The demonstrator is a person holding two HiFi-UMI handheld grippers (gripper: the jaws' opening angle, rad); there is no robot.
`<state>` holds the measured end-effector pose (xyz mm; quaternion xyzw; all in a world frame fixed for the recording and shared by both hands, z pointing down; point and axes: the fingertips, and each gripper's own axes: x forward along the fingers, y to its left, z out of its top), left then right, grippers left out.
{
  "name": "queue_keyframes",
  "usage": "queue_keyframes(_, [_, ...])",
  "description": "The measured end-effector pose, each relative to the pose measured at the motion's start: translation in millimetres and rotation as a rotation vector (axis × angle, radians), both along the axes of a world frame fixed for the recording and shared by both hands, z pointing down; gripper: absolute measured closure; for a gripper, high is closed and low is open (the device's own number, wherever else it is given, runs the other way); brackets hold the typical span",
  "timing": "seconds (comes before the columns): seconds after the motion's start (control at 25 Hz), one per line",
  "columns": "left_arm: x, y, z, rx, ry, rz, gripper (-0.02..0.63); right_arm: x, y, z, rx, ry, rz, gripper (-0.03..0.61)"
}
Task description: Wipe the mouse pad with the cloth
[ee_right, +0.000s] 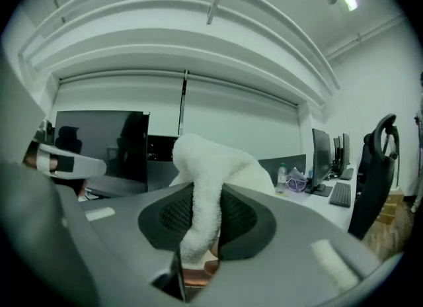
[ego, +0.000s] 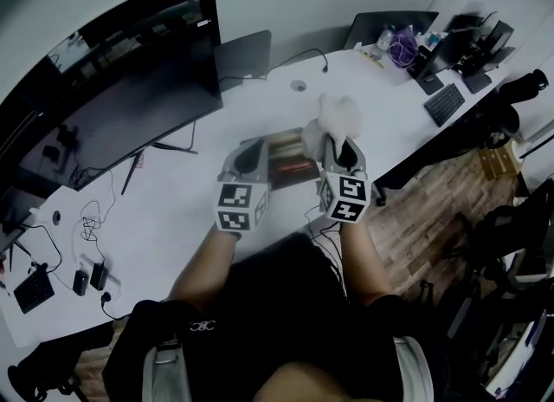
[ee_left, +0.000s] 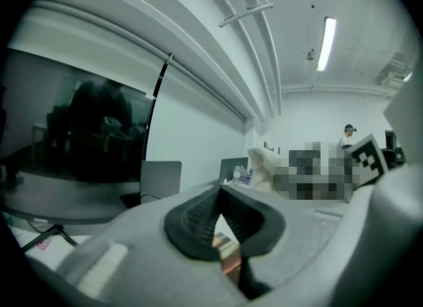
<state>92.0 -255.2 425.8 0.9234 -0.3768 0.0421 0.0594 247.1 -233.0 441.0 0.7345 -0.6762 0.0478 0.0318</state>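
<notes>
Head view shows the white desk (ego: 173, 218) running under everything, with the dark curved monitor (ego: 112, 106) well off to the left of the mouse pad (ego: 290, 156) and behind it. The mouse pad, a brownish striped rectangle, lies flat on the desk just ahead of the person, its long axis running side to side from one gripper towards the other. The cloth (ego: 339, 116), white and fluffy, stands bunched up over the pad's right end. The right gripper (ego: 344, 147) is at that same end, and its own view shows the jaws clamped on the cloth's lower fold, with the rest of it billowing up past the tips. The left gripper (ego: 249, 158) is at the pad's left end; its jaws are drawn together at the tips with nothing between them, and a strip of the pad shows below through the gap. Wiping looks about to begin: the cloth hand is the one to work with, and the pad lies below and to its left, so a lowered stroke leftwards along the long axis should cover it
</notes>
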Motion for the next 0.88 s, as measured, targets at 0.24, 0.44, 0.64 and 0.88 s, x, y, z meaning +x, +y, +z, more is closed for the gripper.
queue_keyframes(0.24, [2,5,-9,0.023,0.005,0.019,0.615,-9,19,-17,0.063,-0.002,0.005,0.499])
queue_keyframes(0.44, [3,11,-16,0.042,0.006,0.032,0.615,-14,25,-17,0.067,-0.007,0.001,0.499])
queue_keyframes(0.64, [4,16,-17,0.048,0.001,0.046,0.615,-19,31,-14,0.061,-0.016,-0.005,0.499])
queue_keyframes(0.88, [5,21,-20,0.057,0.002,0.051,0.615,-20,35,-16,0.074,-0.011,-0.006,0.499])
